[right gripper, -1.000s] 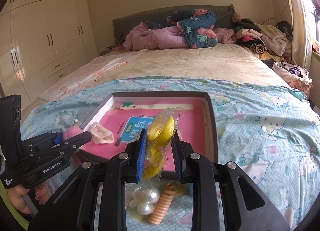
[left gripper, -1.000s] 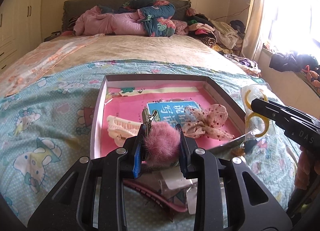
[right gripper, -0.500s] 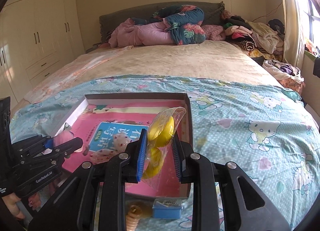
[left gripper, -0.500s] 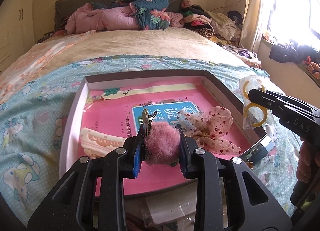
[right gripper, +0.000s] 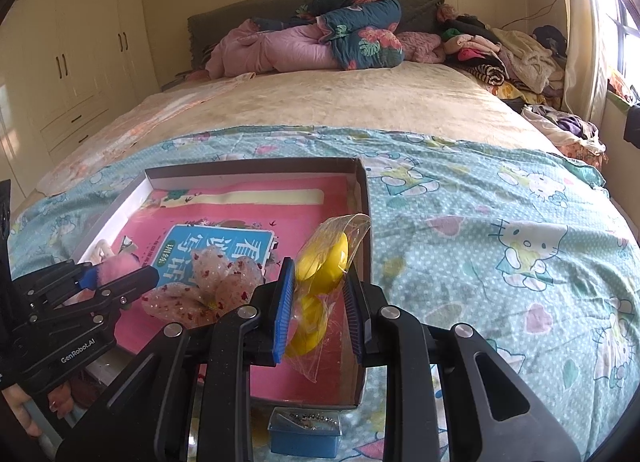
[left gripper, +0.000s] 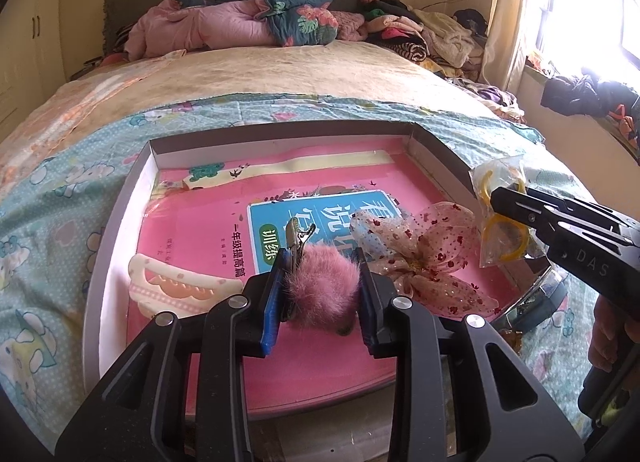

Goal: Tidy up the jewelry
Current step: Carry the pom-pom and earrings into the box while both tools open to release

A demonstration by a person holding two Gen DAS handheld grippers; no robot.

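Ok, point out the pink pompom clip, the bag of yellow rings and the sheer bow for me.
pompom clip (left gripper: pixel 322 294), left wrist view, fluffy ball.
bag of yellow rings (right gripper: pixel 320 262), right wrist view, upper ring.
sheer bow (left gripper: pixel 424 258), left wrist view, centre knot.

"GenRobot.AI" on left tool (right gripper: pixel 116 282); "DAS" on right tool (left gripper: pixel 496 198)

1. Daylight enters from the window (left gripper: pixel 592 2) on the right side; in the left wrist view it is burnt out to white glare.
2. The curtain (left gripper: pixel 502 14) glows, and the room has a warm yellow tone.
3. The bed (right gripper: pixel 360 110) is evenly lit, with soft and weak shadows.
4. Both views are fisheye: straight lines bend, and the corners are dark.
5. The near black fingers (right gripper: pixel 354 314) look large and rather dark; the focus is sharp overall, without motion blur.
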